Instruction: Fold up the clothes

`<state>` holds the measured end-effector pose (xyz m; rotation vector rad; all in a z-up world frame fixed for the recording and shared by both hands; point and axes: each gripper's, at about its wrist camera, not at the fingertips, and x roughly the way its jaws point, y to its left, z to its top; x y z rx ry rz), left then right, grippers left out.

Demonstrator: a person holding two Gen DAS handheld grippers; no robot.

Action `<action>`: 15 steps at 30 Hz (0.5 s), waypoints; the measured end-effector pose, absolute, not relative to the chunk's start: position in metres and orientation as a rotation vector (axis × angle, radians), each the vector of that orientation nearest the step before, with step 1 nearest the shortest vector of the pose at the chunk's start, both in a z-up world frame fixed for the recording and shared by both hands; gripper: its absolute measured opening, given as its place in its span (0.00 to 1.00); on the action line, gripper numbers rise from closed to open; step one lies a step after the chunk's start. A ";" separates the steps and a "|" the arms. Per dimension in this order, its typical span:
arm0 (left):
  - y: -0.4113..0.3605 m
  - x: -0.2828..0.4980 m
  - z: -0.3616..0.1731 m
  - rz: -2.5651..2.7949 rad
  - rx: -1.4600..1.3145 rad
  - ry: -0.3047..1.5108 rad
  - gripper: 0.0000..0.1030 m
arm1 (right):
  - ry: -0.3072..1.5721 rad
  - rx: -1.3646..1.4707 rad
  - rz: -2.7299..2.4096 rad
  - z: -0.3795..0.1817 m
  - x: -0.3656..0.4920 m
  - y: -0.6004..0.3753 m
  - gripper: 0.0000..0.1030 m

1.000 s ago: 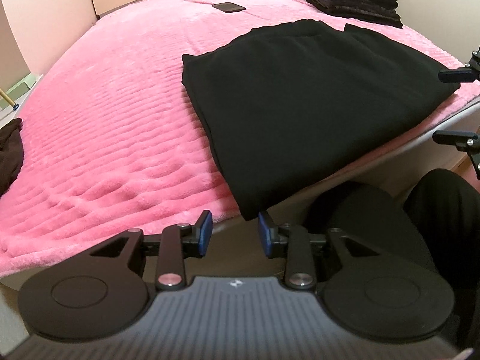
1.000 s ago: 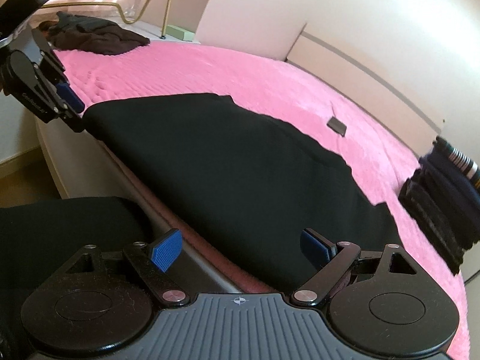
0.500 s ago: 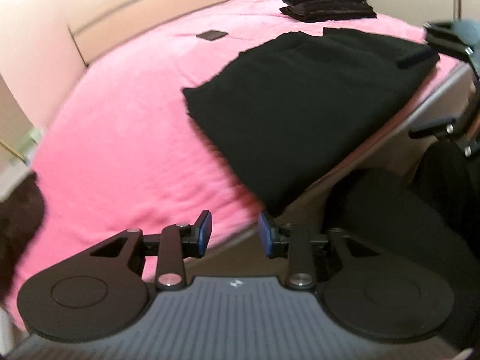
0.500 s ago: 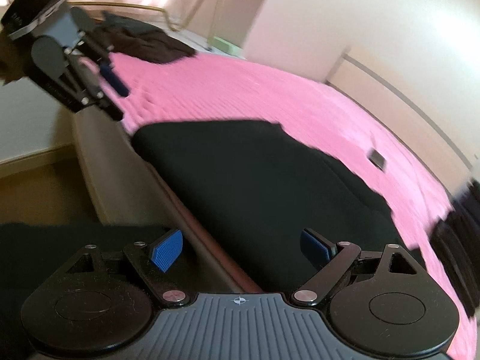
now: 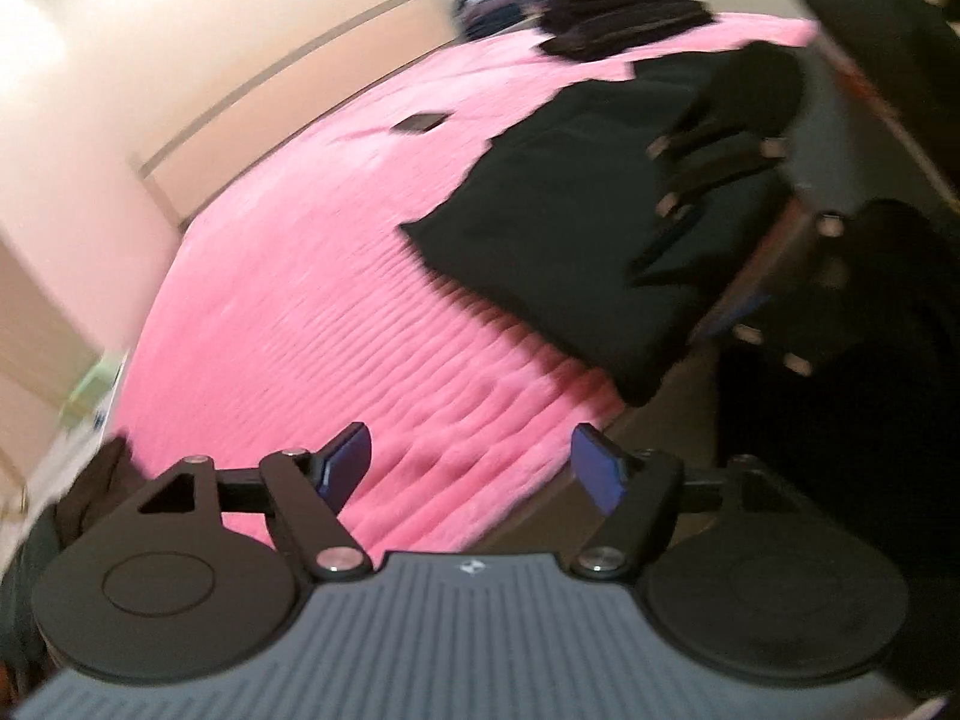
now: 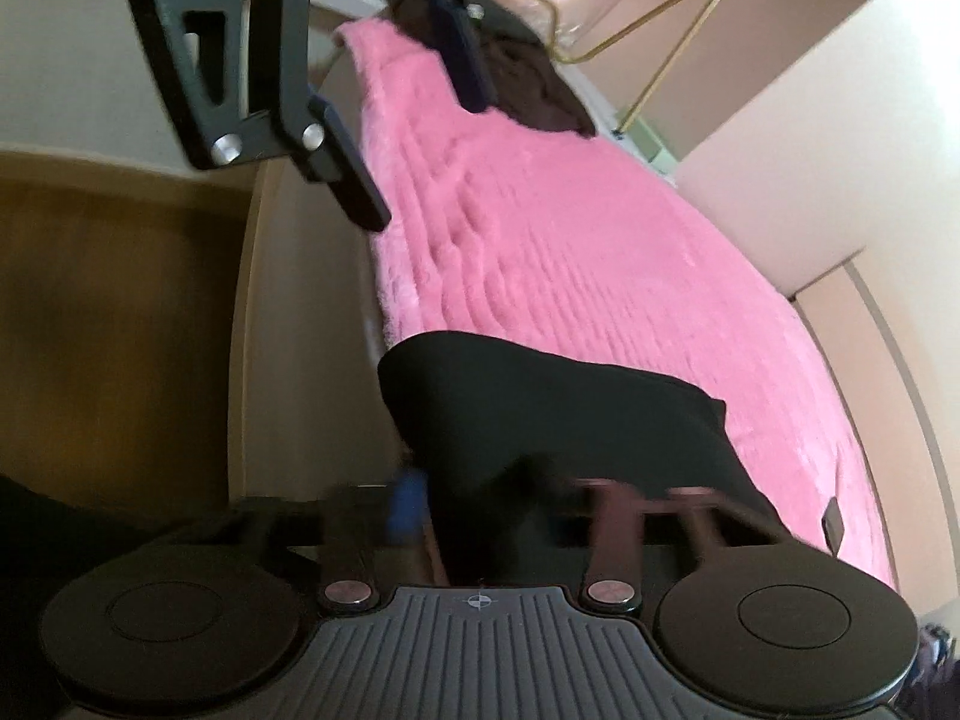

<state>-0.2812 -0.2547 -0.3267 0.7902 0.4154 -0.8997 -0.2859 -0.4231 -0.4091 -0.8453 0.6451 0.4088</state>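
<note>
The black garment (image 5: 558,228) lies flat on the pink blanket (image 5: 312,300), at the near edge of the bed, one corner drooping over the side. In the right wrist view the same garment (image 6: 552,414) fills the area directly ahead of the right gripper (image 6: 486,498).

Right gripper: its blue-padded fingers (image 6: 408,501) are smeared by motion blur and sit against the garment's near edge. Whether cloth is pinched between them, or how far apart they stand, cannot be told from either view. In the left wrist view it (image 5: 702,240) shows only as a dark blur over the garment.

Left gripper (image 5: 468,468): jaws set wide apart, nothing between them — it is held above the blanket's near edge, well apart from the garment. From the right wrist view it (image 6: 420,120) appears high in the frame, empty.

Surroundings: a stack of folded dark clothes (image 5: 612,6) at the far side of the bed; a small dark flat object (image 5: 420,122) on the blanket; a crumpled dark brown garment (image 6: 528,84) at the opposite end, beside a thin gold-coloured frame (image 6: 654,24).
</note>
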 end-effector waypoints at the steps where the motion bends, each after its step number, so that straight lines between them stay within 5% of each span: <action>1: -0.258 -0.281 -0.329 -0.920 0.809 0.397 0.69 | 0.644 -0.825 0.413 -0.407 -0.283 -0.426 0.15; 9: -0.310 -0.257 -0.330 -1.035 0.993 0.102 0.77 | 0.492 -0.182 0.229 -0.319 -0.300 -0.533 0.12; 15: -0.368 -0.225 -0.336 -1.109 1.137 -0.078 0.78 | 0.475 0.028 0.171 -0.311 -0.309 -0.582 0.12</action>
